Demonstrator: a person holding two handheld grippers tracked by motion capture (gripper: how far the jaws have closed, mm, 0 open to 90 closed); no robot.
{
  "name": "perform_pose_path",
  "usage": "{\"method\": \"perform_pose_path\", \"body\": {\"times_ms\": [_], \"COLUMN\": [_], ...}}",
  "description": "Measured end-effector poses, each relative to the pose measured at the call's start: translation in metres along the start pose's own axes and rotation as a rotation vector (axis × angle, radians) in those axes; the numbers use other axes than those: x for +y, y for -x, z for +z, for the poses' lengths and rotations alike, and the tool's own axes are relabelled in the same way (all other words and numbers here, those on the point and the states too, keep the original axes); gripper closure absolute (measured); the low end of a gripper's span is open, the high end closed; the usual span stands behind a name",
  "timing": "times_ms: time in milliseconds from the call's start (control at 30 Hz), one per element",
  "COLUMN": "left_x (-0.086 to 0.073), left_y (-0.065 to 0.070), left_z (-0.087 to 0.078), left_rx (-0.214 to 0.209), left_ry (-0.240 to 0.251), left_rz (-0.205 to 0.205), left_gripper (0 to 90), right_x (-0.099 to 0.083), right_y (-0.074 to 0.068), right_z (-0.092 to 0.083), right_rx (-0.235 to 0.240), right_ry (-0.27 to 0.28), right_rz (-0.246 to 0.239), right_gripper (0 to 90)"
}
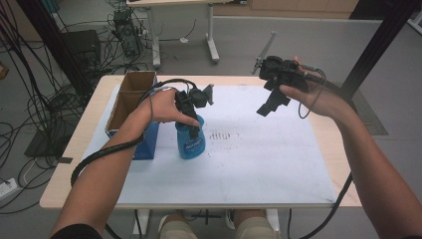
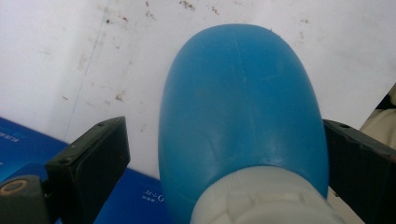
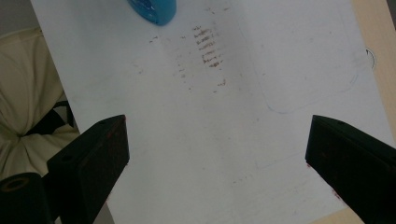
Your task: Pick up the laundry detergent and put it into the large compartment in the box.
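1. The left gripper [image 1: 195,117] is over the blue bottle [image 1: 191,142], coming down on it from above. In the left gripper view the bottle [image 2: 240,116] sits between the two jaws, its white neck [image 2: 261,200] nearest the camera and its round body running away toward the white mat [image 2: 70,56].
2. The jaws stand spread. The right-hand one looks to be against the bottle's side; the left-hand one shows a clear gap. So it brackets the bottle but is not clamped on it yet.
3. The bottle stands upright on the mat, so its long axis runs straight down from the left gripper, in line with the way the gripper points. I'd say the jaws only need to close across the neck or shoulder.
4. A blue box [image 1: 144,144] stands just beside the bottle on the outer side of the left gripper.
5. The right gripper [image 1: 272,105] is held up in the air, well apart from the bottle, with its jaws wide open and nothing between them. From its own view the bottle [image 3: 154,10] lies far ahead at the top edge.
6. The left gripper is by far the nearer one.
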State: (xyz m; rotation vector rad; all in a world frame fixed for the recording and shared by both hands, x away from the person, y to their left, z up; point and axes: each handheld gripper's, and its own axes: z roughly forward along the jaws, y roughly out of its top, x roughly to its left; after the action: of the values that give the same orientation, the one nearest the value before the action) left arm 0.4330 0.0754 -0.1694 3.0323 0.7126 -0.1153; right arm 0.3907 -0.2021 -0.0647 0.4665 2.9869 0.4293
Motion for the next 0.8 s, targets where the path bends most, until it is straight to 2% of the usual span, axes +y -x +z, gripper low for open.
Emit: {"method": "perform_pose_path", "body": {"times_ms": [800], "left_x": [-0.0002], "left_y": [-0.0005], "left_z": [-0.002], "left_rx": [0.001], "left_ry": [0.007], "left_rz": [0.0], "left_gripper": [6.1], "right_x": [0.0022], "right_y": [0.0001], "right_z": [0.0018], "right_rx": [0.004], "right_ry": [-0.013], "right_rz": [0.002], "right_gripper": [6.1]}}
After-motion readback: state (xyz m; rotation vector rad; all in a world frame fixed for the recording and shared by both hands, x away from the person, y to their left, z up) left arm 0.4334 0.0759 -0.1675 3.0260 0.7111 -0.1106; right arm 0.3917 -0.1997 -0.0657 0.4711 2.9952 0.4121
